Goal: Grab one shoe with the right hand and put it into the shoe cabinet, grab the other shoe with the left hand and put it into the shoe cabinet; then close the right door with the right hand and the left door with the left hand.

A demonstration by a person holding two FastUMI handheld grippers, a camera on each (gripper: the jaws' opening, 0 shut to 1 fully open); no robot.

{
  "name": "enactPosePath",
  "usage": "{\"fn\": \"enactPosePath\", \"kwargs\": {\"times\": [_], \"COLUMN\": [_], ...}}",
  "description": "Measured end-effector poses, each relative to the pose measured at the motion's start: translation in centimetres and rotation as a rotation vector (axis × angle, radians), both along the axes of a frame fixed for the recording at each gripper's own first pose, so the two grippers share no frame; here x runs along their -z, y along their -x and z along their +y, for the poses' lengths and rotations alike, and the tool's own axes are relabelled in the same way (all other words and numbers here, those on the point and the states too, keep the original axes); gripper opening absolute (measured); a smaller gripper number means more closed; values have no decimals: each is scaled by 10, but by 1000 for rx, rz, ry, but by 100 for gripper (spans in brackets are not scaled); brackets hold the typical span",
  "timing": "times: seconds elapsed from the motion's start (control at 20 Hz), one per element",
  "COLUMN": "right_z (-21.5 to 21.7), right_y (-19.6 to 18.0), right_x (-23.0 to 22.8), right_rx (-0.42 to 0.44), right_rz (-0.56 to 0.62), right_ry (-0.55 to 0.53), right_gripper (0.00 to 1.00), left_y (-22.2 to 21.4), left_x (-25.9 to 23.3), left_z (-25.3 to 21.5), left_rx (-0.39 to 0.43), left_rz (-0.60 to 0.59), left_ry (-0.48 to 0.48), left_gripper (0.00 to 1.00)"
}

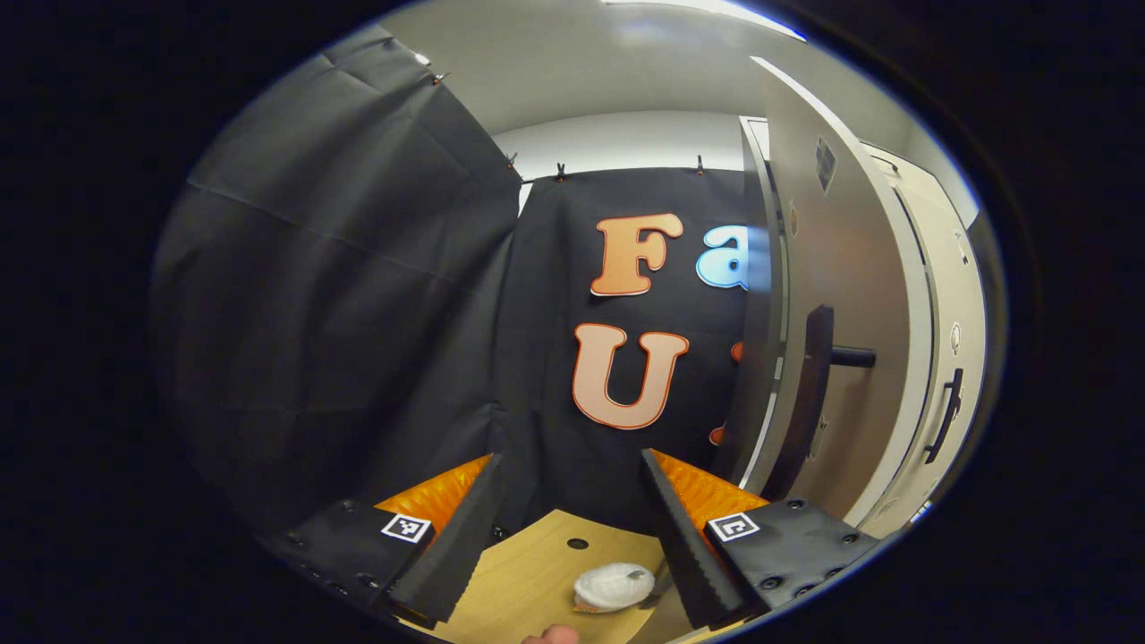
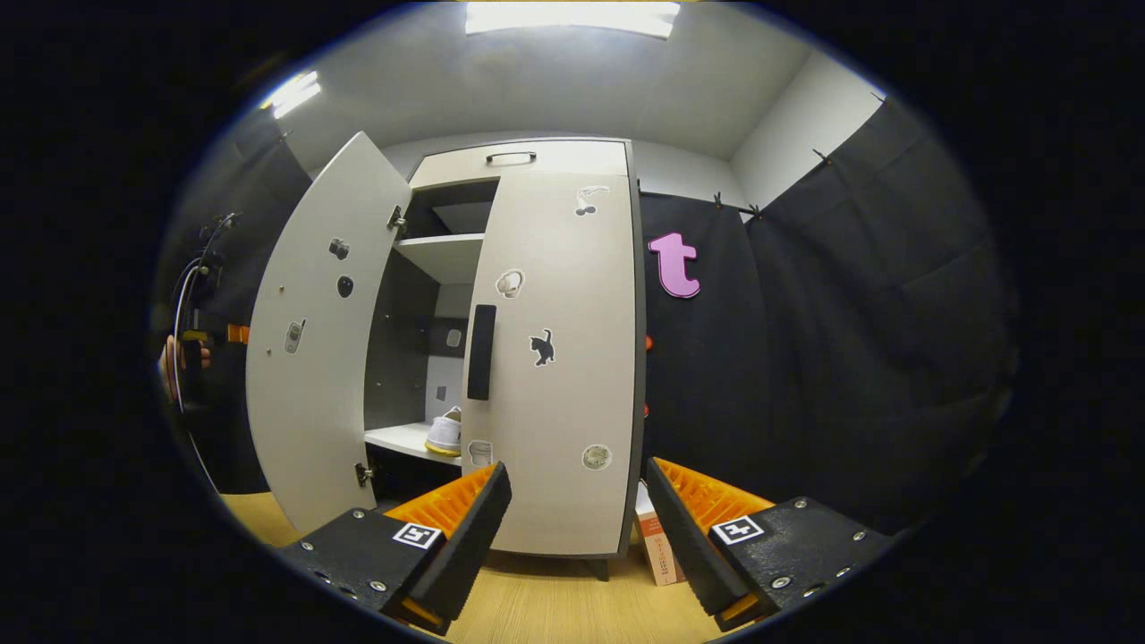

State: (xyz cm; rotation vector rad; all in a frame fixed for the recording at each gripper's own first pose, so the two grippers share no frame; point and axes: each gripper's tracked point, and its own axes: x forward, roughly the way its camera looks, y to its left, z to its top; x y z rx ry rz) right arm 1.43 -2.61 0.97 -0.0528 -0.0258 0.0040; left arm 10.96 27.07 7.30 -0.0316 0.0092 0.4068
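Right door already shut, left door swung wide; white shoe on the cabinet's lower shelf; we hold left tongs wide and empty beside that door's edge, likely to push it; right tongs wide, empty, backed off.

The shoe cabinet is pale grey with a black handle; the shoe is white, the floor light wood

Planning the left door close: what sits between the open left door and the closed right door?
In the right gripper view, the open cabinet interior: shelves and a white shoe between left door and right door.
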Motion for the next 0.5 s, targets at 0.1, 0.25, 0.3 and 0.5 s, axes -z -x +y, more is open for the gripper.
{"fn": "enactPosePath", "kwargs": {"times": [0.1,0.25,0.3,0.5], "right_z": [-2,-5,-5,-5], "right_y": [-2,-7,-8,-12], "right_x": [-1,-1,0,6], "right_rx": [10,16,17,11], "right_rz": [2,1,4,18], "right_ry": [-5,-8,-11,-48], "right_gripper": [94,94,94,94], "left_y": [-6,-7,-8,-12], "left_x": [-1,-8,-8,-3], "left_z": [-6,-7,-10,-41], "left_rx": [19,16,28,139], "left_rz": [0,-7,0,31], "left_ry": [-6,-52,-54,-40], "left_gripper": [97,99,92,88]}}
